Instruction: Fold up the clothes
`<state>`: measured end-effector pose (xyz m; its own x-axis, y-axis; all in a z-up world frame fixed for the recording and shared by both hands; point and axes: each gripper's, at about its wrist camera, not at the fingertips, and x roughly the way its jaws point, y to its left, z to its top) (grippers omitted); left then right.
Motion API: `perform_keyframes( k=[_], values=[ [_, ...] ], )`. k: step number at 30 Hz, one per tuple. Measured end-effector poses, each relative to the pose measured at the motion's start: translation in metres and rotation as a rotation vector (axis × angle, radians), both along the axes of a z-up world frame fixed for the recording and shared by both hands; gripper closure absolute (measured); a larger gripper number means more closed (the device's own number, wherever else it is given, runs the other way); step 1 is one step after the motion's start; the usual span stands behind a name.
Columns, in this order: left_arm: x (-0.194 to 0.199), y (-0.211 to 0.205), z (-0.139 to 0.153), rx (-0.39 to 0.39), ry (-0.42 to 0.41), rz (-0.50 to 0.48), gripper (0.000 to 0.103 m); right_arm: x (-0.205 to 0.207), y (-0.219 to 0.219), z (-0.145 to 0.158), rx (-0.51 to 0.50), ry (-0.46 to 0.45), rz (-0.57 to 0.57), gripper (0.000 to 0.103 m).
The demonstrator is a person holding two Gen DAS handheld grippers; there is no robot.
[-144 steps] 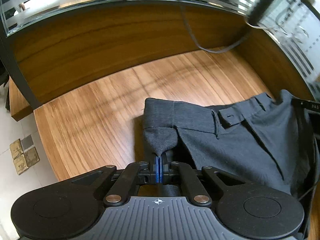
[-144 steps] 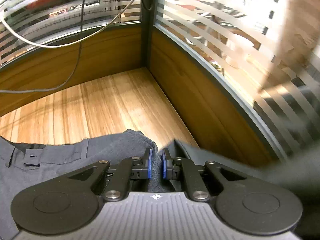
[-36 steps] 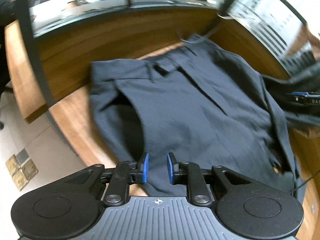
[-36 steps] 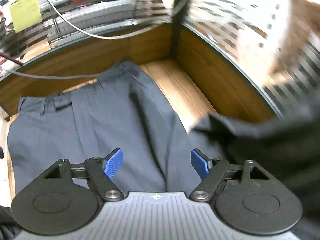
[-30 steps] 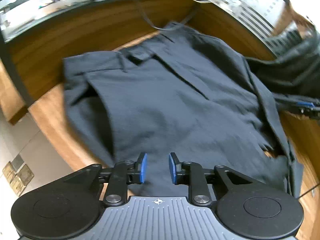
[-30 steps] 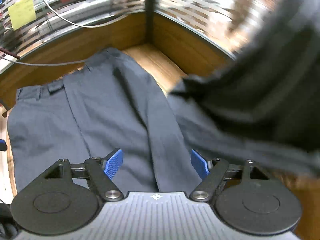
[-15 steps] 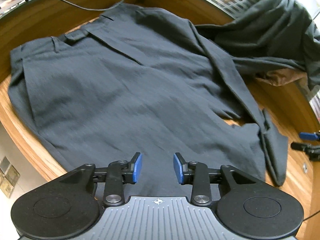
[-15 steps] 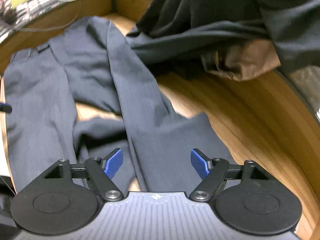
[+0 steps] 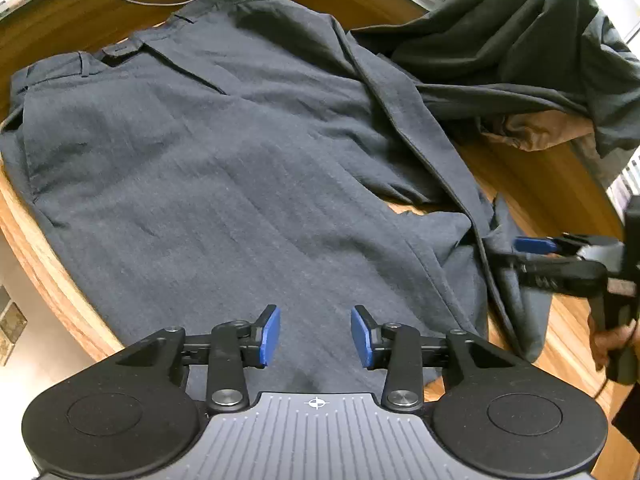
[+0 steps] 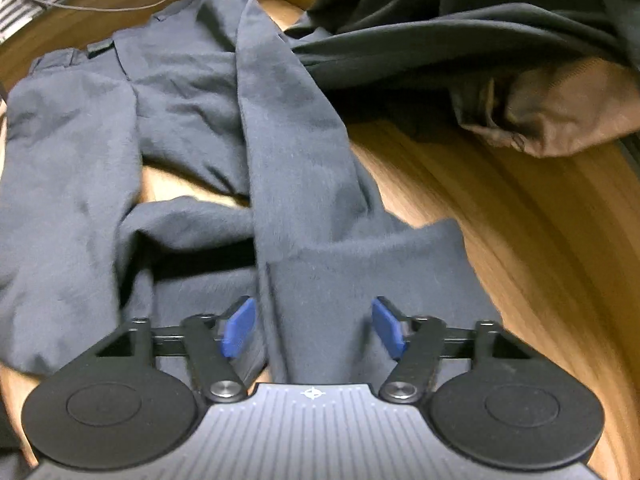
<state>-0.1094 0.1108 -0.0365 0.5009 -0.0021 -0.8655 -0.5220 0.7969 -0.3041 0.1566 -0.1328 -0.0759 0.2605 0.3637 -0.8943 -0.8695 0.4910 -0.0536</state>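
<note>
Dark blue-grey trousers [image 9: 240, 160] lie flat on the wooden desk [image 9: 568, 208], waistband at the far left and legs running toward me. My left gripper [image 9: 315, 320] hovers over the near leg; its jaws are opening and hold nothing. In the right wrist view the trousers [image 10: 288, 120] show the far leg crossing a crumpled fold. My right gripper [image 10: 312, 316] is low over that leg's end, its jaws closing with cloth lying under the gap and the pads clear of it. The left wrist view also shows the right gripper [image 9: 516, 258] at the leg's edge.
A heap of dark garments [image 9: 520, 40] with a brown one [image 9: 540, 128] underneath fills the back right corner against the partition. A cable [image 9: 140, 0] hangs along the back wall. The desk's front edge [image 9: 48, 272] curves past on the left. A hand [image 9: 612, 340] holds the right gripper.
Both grippers have travelled from the waistband end down along the legs. The left jaws have widened. The right jaws have narrowed, and the right gripper has dropped closer to the cloth.
</note>
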Motion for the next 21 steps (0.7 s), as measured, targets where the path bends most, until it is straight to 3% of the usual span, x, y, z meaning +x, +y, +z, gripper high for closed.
perform_keyframes(
  k=[2, 6, 14, 18, 19, 21],
  values=[
    [0.002, -0.001, 0.001, 0.011, 0.007, 0.004, 0.061, 0.007, 0.002, -0.004, -0.008, -0.005, -0.012, 0.090],
    [0.004, -0.003, 0.003, 0.022, 0.003, 0.019, 0.061, 0.022, -0.022, 0.008, 0.042, -0.035, -0.137, 0.096],
    [0.033, -0.012, 0.002, 0.018, 0.007, -0.039, 0.061, 0.043, -0.136, 0.043, 0.148, -0.108, -0.553, 0.097],
    [0.060, -0.022, 0.004, 0.023, -0.008, -0.117, 0.060, 0.032, -0.187, 0.046, 0.196, -0.057, -0.689, 0.095],
    [0.068, -0.025, 0.004, 0.023, -0.014, -0.135, 0.060, 0.027, -0.193, 0.046, 0.197, -0.046, -0.698, 0.092],
    [0.082, -0.030, 0.006, 0.022, -0.025, -0.171, 0.060, 0.015, -0.201, 0.044, 0.193, -0.048, -0.696, 0.073]
  ],
)
